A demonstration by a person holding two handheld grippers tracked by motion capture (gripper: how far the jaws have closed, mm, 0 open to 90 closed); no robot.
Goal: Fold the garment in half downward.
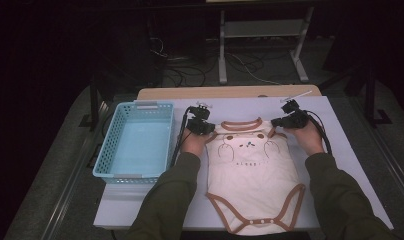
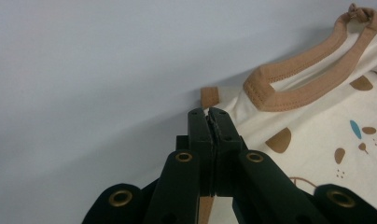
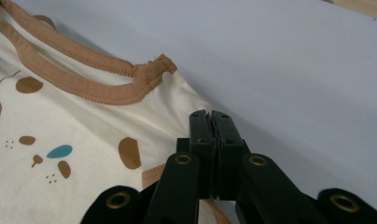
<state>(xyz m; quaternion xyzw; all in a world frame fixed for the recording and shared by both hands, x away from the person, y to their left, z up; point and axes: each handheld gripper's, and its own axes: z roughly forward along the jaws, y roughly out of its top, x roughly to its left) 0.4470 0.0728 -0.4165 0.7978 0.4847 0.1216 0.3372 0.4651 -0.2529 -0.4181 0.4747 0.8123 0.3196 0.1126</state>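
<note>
Cream baby bodysuit [image 1: 255, 175] spread flat on the white worktop [image 1: 350, 150], neckline at the far end, snap crotch at the near edge; brown trim all round, bear face printed on the chest. Left gripper [image 1: 208, 129] at the garment's far left shoulder, jaws pressed together on the cream fabric beside the brown neck binding [image 2: 289, 88], cloth caught between the pads in the left gripper view. Right gripper [image 1: 276, 123] at the far right shoulder, jaws likewise clamped, pinching the shoulder edge just right of the neck binding. Both hands low over the worktop, sleeves dark green. Light blue plastic basket [image 1: 110, 145] to the left of the bodysuit, just beside the left forearm, standing on the worktop.
</note>
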